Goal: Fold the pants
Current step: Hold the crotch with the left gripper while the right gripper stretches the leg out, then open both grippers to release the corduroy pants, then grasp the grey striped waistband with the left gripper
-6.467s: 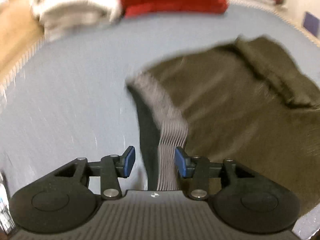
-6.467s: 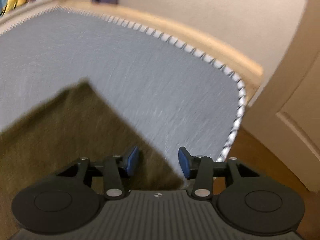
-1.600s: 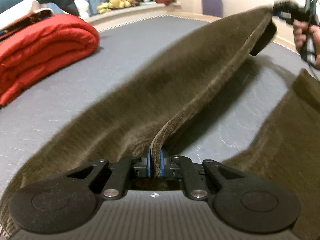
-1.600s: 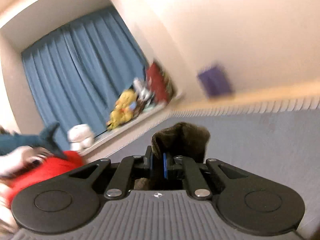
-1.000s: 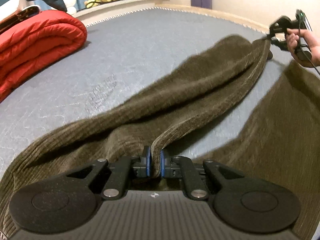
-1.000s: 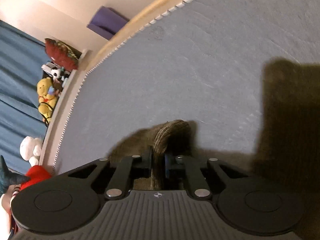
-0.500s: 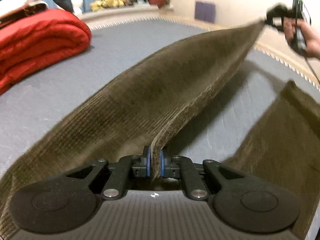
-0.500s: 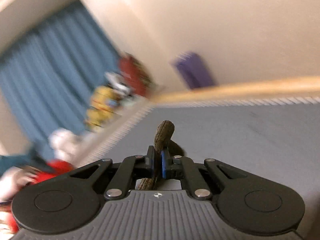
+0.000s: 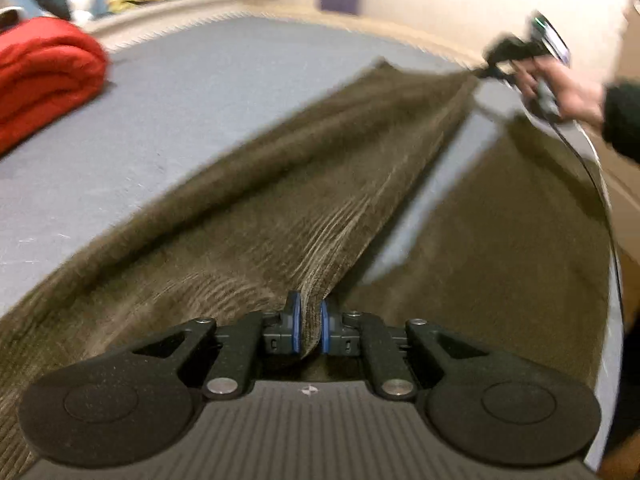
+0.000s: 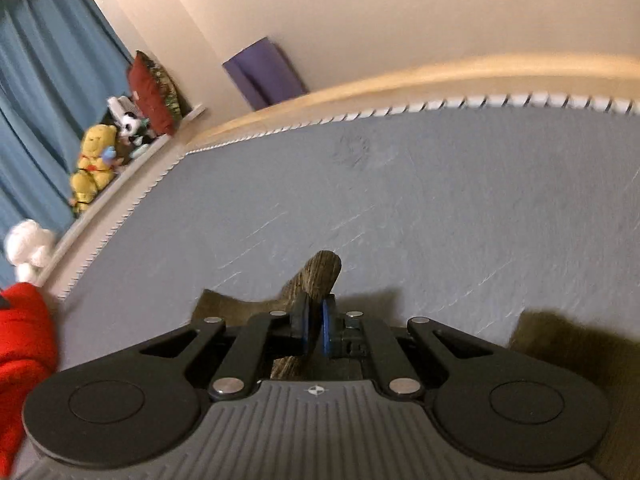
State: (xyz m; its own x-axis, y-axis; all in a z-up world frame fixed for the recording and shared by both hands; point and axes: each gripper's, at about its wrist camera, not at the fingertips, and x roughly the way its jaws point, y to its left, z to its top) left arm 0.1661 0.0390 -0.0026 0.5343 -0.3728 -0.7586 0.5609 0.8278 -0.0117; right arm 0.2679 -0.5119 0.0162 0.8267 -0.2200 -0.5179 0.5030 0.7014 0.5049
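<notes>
Olive-brown corduroy pants stretch across the grey mattress. My left gripper is shut on one end of a pant leg near the camera. My right gripper, held in a hand at the far right, is shut on the other end, and the leg hangs taut between them. The second leg lies flat on the right. In the right wrist view my right gripper pinches a fold of the pants that sticks up between the blue pads.
A folded red blanket lies at the left on the mattress, also in the right wrist view. Stuffed toys sit on a ledge by blue curtains. The mattress edge runs close on the right.
Both grippers have kept their grip on the leg. The right gripper has come down closer to the mattress, and the stretched leg has swung to the right, toward the flat leg.
</notes>
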